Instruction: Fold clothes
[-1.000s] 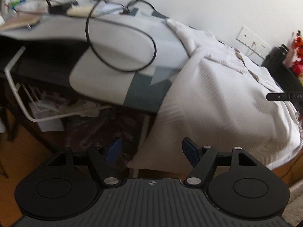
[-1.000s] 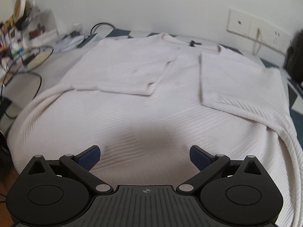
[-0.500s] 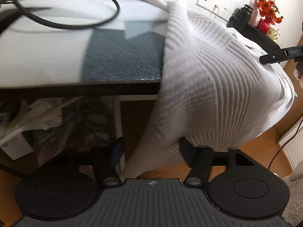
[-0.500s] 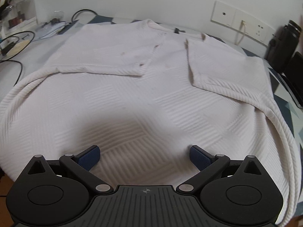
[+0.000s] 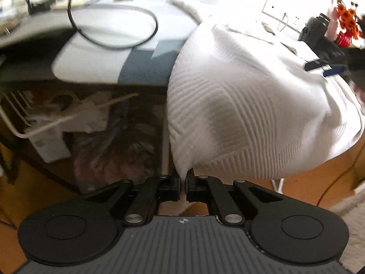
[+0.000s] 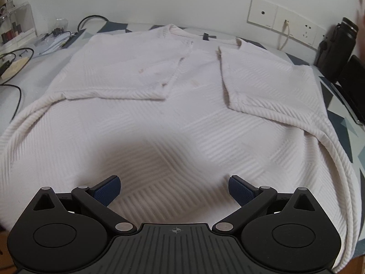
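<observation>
A white ribbed knit sweater (image 6: 182, 118) lies spread on the table, both sleeves folded in across its chest, its lower part hanging over the front edge. In the left wrist view the hanging sweater (image 5: 239, 114) drapes off the table corner, and my left gripper (image 5: 183, 186) is shut on its lower hem corner. My right gripper (image 6: 174, 188) hovers open just above the sweater's lower middle, with nothing between its blue pads (image 6: 107, 188). That right gripper also shows at the right edge of the left wrist view (image 5: 324, 67).
The table (image 5: 141, 68) has a grey and white cover with a looped black cable (image 5: 114, 27) and clutter at its left. Below it are a white wire rack (image 5: 34, 123) and bags. A dark bottle (image 6: 337, 45) and wall sockets (image 6: 285, 22) stand at the back right.
My left gripper has gone from wide open to shut on the hanging hem corner, after swinging in close to the table and back. The right gripper has stayed open over the sweater.
</observation>
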`<action>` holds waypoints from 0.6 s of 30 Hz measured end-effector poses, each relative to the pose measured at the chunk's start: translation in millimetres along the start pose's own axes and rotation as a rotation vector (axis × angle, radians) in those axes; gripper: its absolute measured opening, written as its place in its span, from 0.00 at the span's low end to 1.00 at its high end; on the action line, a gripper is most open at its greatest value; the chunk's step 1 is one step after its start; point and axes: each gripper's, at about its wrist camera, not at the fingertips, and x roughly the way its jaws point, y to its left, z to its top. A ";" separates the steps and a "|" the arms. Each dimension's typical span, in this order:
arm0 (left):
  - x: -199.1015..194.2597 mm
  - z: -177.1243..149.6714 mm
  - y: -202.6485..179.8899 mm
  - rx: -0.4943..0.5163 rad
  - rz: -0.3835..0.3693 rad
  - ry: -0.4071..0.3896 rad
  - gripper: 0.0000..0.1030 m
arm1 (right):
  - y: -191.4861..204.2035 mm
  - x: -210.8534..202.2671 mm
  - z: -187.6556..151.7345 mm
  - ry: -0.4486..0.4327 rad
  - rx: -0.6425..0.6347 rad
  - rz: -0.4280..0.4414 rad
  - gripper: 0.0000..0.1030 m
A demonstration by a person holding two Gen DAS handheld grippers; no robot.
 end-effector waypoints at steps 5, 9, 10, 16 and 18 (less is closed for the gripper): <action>-37.1 8.4 -26.4 0.083 0.067 -0.090 0.04 | 6.6 4.6 11.4 -0.001 -0.008 0.047 0.97; -54.6 17.3 -37.1 0.069 0.058 -0.105 0.04 | 14.4 8.0 15.4 0.017 -0.023 0.114 0.97; -56.1 19.4 -36.5 0.048 0.041 -0.096 0.04 | 18.7 8.7 16.0 0.023 -0.035 0.125 0.97; -77.1 30.1 -33.9 -0.146 -0.116 -0.063 0.04 | 51.0 0.8 17.8 0.024 -0.131 0.260 0.97; -83.4 34.8 -44.0 -0.098 -0.119 -0.062 0.04 | 62.7 -2.6 16.8 0.024 -0.166 0.310 0.98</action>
